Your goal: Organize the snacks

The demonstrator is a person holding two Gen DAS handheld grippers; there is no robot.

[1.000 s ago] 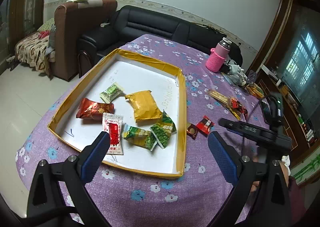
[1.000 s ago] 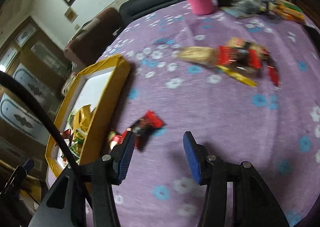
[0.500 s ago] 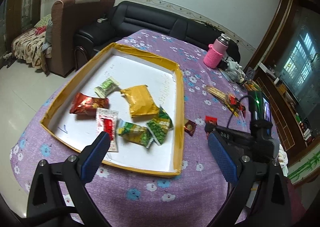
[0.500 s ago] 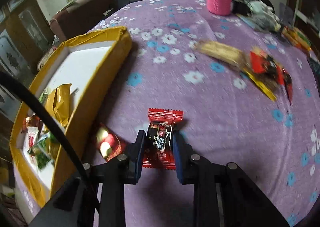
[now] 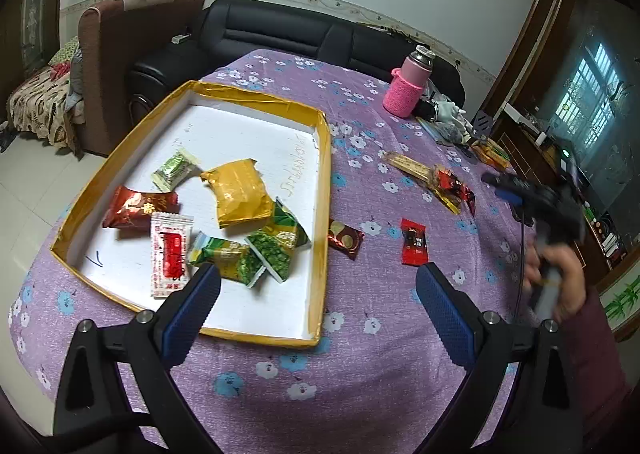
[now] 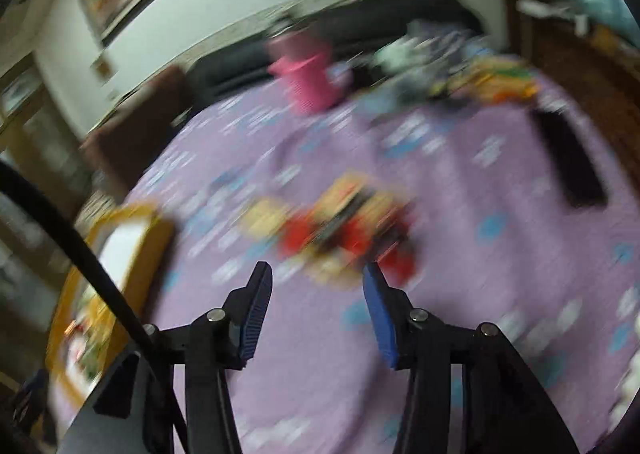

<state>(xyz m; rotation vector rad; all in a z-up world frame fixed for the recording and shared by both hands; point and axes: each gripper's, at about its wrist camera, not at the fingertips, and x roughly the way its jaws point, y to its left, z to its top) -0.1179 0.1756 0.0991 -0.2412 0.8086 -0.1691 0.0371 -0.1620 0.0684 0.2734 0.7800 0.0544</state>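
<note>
Purple tablecloth; red snack packet flat, long axis near-far.

right gripper no longer clamped on red candy packet, jaws now spread and empty, lifted away right of packet, packet lying flat on purple tablecloth, right wrist view motion-blurred

A purple tablecloth with white and blue flowers bears a yellow-rimmed white tray.

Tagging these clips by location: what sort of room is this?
Most likely a home living room: a black leather sofa behind a table with a purple floral tablecloth, plus a brown armchair.
</note>
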